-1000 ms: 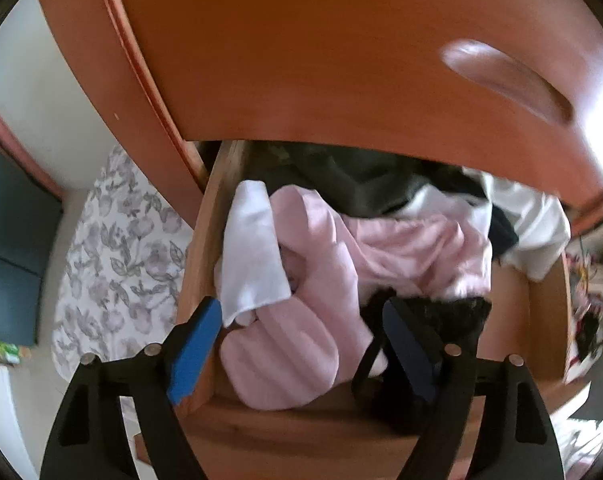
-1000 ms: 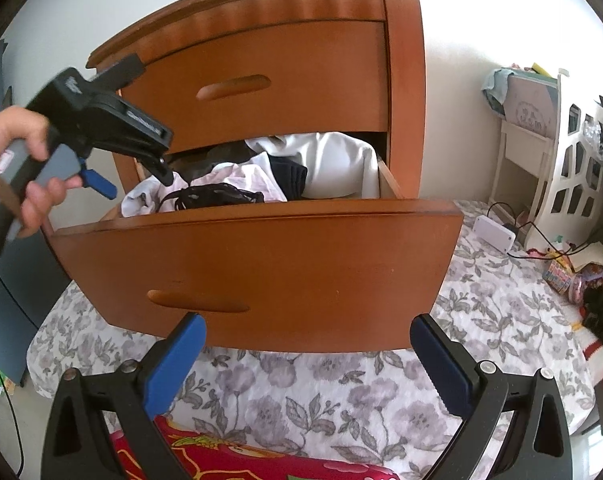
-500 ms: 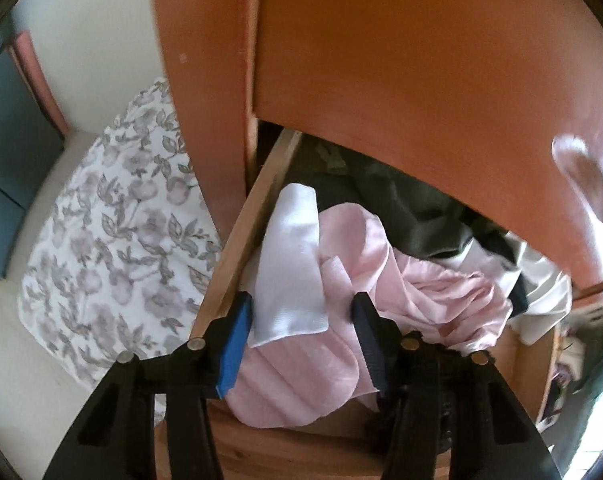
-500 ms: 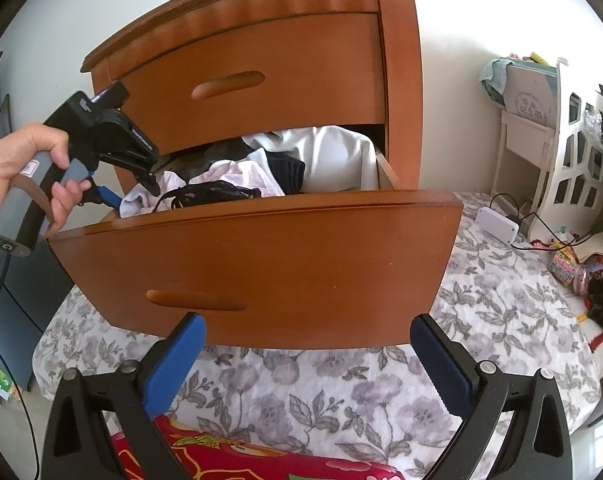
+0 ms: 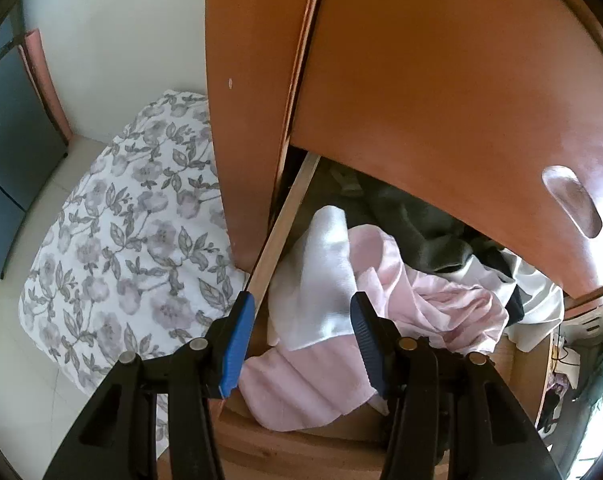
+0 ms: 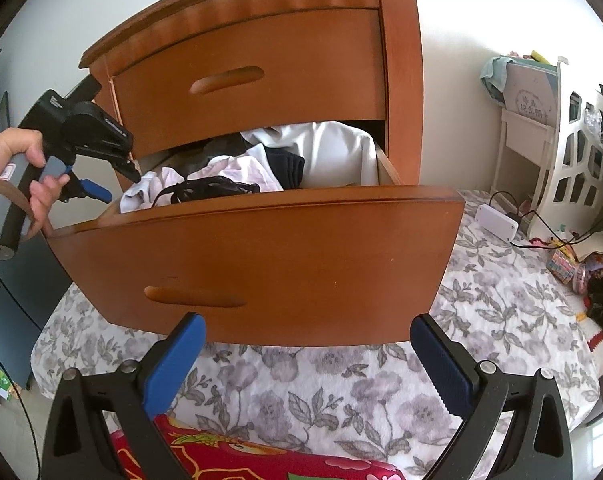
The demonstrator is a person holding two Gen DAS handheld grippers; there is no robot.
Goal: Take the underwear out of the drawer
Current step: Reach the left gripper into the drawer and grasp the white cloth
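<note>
The open wooden drawer (image 6: 261, 260) is stuffed with clothes. A black lacy underwear piece (image 6: 209, 190) lies at its front left, on a pink garment (image 5: 429, 296). In the left wrist view that black piece is hidden behind my gripper's right arm. My left gripper (image 5: 301, 332) is open over the drawer's left corner, with a white cloth (image 5: 321, 280) lying between and just beyond its fingers. The left finger hangs over the drawer's side wall (image 5: 285, 232). A hand (image 6: 17, 160) holds this left gripper (image 6: 117, 182). My right gripper (image 6: 309, 356) is open and holds nothing, low in front of the drawer.
The shut upper drawer (image 6: 253, 76) overhangs the clothes. A white garment (image 6: 321, 152) and dark clothes (image 5: 421, 232) fill the back. A floral sheet (image 6: 481, 320) covers the bed below. A white box with cables (image 6: 497, 222) and clutter lie at the right. A red cloth (image 6: 241, 456) lies under my right gripper.
My left gripper swung left toward the drawer's corner and its fingers narrowed from wide to a smaller gap around the white cloth. The right gripper has barely moved.
</note>
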